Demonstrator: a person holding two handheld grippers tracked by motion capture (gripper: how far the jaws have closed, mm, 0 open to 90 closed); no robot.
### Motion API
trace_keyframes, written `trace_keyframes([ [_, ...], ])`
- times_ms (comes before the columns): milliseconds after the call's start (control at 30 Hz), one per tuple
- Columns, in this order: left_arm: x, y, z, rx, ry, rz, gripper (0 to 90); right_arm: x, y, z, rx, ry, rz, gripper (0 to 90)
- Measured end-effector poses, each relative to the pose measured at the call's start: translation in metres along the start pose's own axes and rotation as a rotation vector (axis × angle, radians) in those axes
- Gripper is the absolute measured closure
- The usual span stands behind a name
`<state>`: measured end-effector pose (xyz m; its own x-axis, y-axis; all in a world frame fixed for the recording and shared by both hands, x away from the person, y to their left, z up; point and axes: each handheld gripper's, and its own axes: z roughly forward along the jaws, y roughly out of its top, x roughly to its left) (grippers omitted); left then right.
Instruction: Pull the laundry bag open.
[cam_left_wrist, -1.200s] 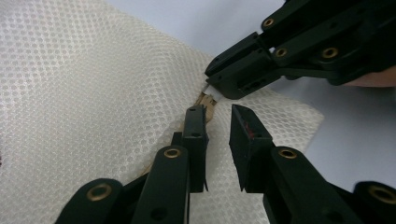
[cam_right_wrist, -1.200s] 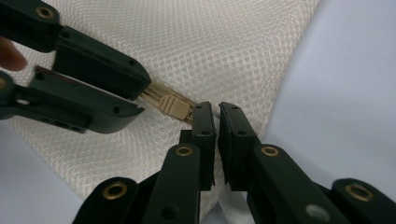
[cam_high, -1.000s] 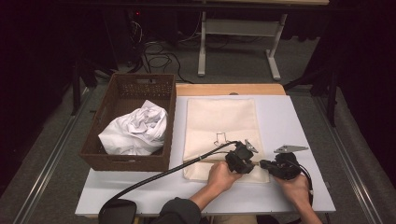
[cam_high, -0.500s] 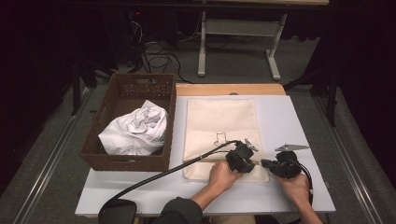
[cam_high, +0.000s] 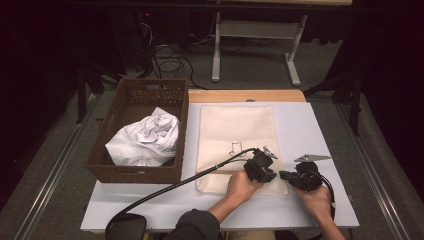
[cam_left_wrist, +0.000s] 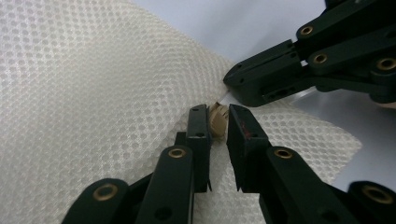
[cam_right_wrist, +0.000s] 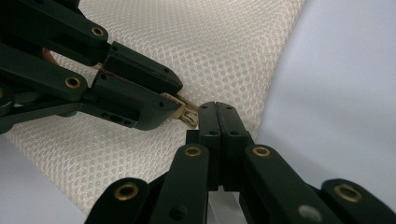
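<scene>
At the table's (cam_high: 310, 125) near edge, the left gripper (cam_left_wrist: 218, 122) clamps a beige zipper pull (cam_left_wrist: 218, 122) on the cream mesh bag's (cam_high: 237, 132) near right corner, while the right gripper (cam_right_wrist: 217, 110), jaws pressed together, pinches the bag's edge just beside it. Farther left, a brown basket (cam_high: 176, 120) holds crumpled white cloth (cam_high: 145, 140).

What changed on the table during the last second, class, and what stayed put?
Very little: the left gripper and right gripper stayed together at the near edge of the mesh bag, barely shifting. The basket and the white cloth inside it have not moved.
</scene>
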<state>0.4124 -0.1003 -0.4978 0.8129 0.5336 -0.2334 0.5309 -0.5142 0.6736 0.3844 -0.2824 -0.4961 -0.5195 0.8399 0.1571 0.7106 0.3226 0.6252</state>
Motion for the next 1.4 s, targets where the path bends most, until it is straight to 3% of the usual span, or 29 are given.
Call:
trace_keyframes([
  [200,-0.0017,0.0002,0.0010,-0.002,0.007,0.014,82.4,-0.0011,-0.0001,0.0007,0.001,0.011,0.010,90.0],
  [367,-0.0049,-0.0006,0.0061,0.004,0.041,0.033,79.8,-0.0013,-0.0002,0.0010,0.000,0.013,0.008,90.0],
  [600,-0.0046,0.0016,0.0086,0.019,0.021,0.019,83.4,-0.0005,-0.0005,0.0018,-0.001,0.008,0.006,90.0],
  [900,-0.0064,0.0020,0.0070,0.036,0.018,0.061,86.7,0.0029,-0.0004,0.0029,0.005,-0.015,-0.011,90.0],
  [1167,-0.0033,0.0014,0.0052,0.034,-0.020,0.030,86.8,0.0038,-0.0014,0.0036,0.003,-0.020,-0.032,90.0],
  [1400,-0.0047,0.0016,0.0039,0.035,-0.016,0.033,86.9,0.0036,-0.0021,0.0037,0.001,-0.015,-0.029,90.0],
])
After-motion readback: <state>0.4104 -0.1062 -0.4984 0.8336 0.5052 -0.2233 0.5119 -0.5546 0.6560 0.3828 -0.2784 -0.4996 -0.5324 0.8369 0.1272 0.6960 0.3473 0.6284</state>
